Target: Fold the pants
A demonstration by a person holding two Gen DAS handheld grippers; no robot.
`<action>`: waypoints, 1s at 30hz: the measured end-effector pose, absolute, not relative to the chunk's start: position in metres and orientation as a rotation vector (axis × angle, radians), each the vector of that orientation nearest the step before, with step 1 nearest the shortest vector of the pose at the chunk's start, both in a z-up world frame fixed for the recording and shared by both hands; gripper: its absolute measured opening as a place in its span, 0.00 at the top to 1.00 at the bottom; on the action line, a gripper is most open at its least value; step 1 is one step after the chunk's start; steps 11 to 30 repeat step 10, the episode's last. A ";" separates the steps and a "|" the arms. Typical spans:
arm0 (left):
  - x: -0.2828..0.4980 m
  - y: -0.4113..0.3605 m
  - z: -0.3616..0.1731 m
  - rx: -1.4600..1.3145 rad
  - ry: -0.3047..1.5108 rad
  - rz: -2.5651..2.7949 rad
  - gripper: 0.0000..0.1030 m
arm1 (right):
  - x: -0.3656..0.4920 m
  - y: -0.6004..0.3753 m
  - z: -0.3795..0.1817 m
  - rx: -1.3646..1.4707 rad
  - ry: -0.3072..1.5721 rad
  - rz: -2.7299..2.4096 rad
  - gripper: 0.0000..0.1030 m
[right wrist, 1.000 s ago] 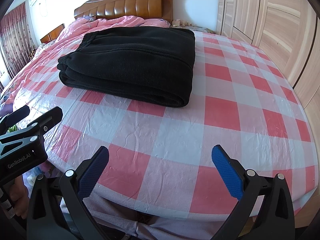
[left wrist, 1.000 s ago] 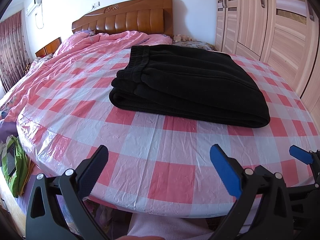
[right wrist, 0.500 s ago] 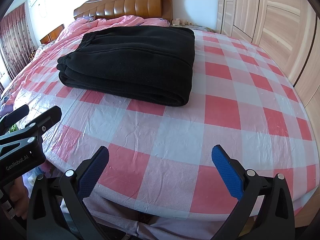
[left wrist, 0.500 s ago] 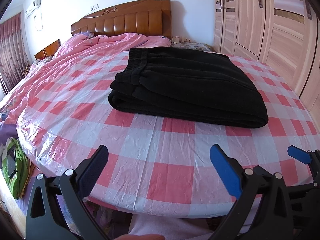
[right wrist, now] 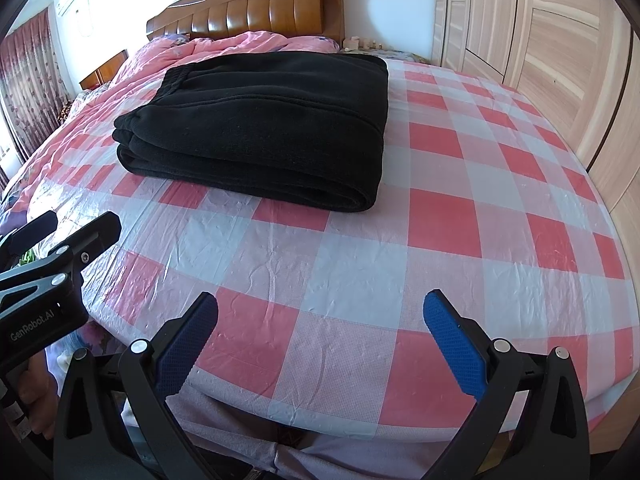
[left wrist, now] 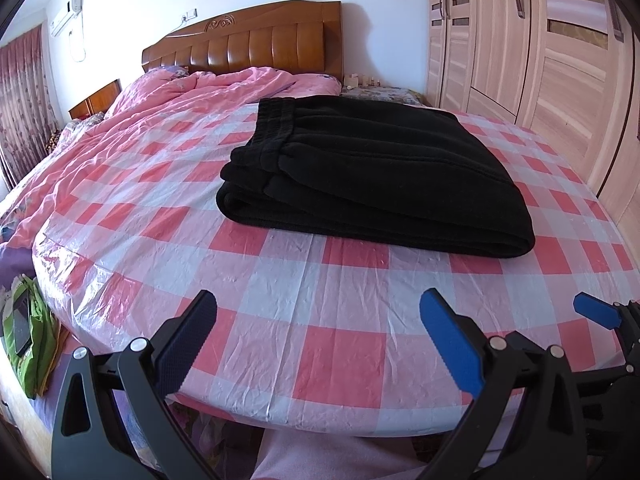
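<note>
Two black grippers with blue textured pads are what we hold at the near edge of the bed: our left gripper (left wrist: 318, 336) and our right gripper (right wrist: 320, 336), each spread wide and holding nothing. We keep them low and short of the cloth, well apart from the garment, which we judge suits a folding job that looks finished, or at most needs a last check.

Our black fleece pants (left wrist: 372, 178) lie folded into a thick rectangular bundle on the pink-and-white checked plastic sheet (left wrist: 280, 320) that covers the bed. The elastic waistband (left wrist: 276, 120) faces the brown wooden headboard (left wrist: 248, 46), and the rounded fold runs along the side nearest us. The bundle sits flat, its layers stacked evenly, so we think it will stay as it is without support. A rumpled pink quilt (left wrist: 132, 120) is pushed toward the pillow end, probably to leave a flat working area.

From the right wrist view, the left gripper's body shows at the left edge, and on it we read white lettering, "GenRobot.AI" (right wrist: 31, 330). No other writing is legible.
</note>
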State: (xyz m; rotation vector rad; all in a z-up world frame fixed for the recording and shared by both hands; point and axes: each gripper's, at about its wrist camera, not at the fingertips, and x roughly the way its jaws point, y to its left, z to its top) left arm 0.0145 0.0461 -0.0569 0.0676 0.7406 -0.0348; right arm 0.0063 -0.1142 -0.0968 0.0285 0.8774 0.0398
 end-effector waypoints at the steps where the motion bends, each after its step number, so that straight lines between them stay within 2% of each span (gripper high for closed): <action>1: 0.014 0.047 -0.056 0.065 0.739 -0.034 0.01 | 0.005 -0.113 -0.097 0.030 0.877 0.039 0.04; 30: 0.017 0.047 -0.060 0.060 0.764 -0.036 0.01 | 0.001 -0.111 -0.099 0.037 0.879 0.037 0.04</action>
